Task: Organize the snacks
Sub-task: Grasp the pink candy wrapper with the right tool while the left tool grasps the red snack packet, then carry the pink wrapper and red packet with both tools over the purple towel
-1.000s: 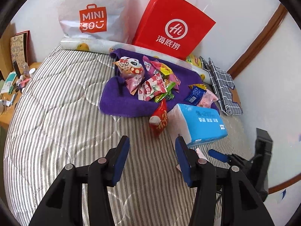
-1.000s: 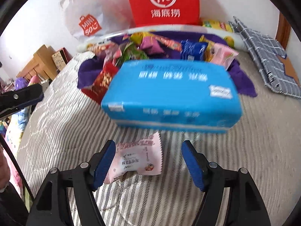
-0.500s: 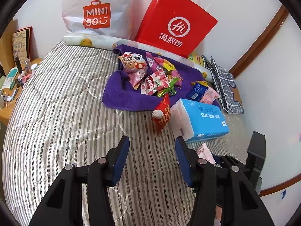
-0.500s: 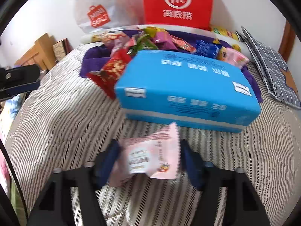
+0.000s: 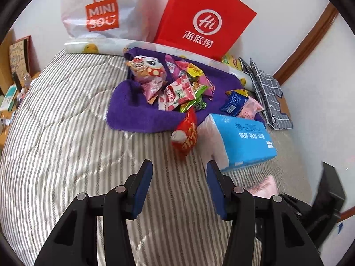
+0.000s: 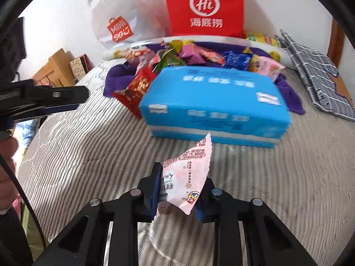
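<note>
My right gripper (image 6: pixel 178 190) is shut on a pink snack packet (image 6: pixel 186 177) and holds it just above the striped bed cover, in front of a blue tissue pack (image 6: pixel 213 102). The packet also shows in the left wrist view (image 5: pixel 265 185), blurred. My left gripper (image 5: pixel 179 184) is open and empty above the bed, short of a red snack bag (image 5: pixel 186 135). Several snack packets (image 5: pixel 177 84) lie piled on a purple towel (image 5: pixel 137 113). A blue packet (image 5: pixel 234 103) and a pink one (image 5: pixel 250 109) lie behind the tissue pack (image 5: pixel 241 139).
A red paper bag (image 5: pixel 204 20) and a white Miniso bag (image 5: pixel 99 13) stand against the wall behind the towel. A folded checked cloth (image 5: pixel 268 95) lies at the right. A wooden bedside table (image 5: pixel 11 93) with small items is at the left edge.
My right gripper closed on the pink packet and lifted it off the bed cover. My left gripper drifted slightly back and stayed open.
</note>
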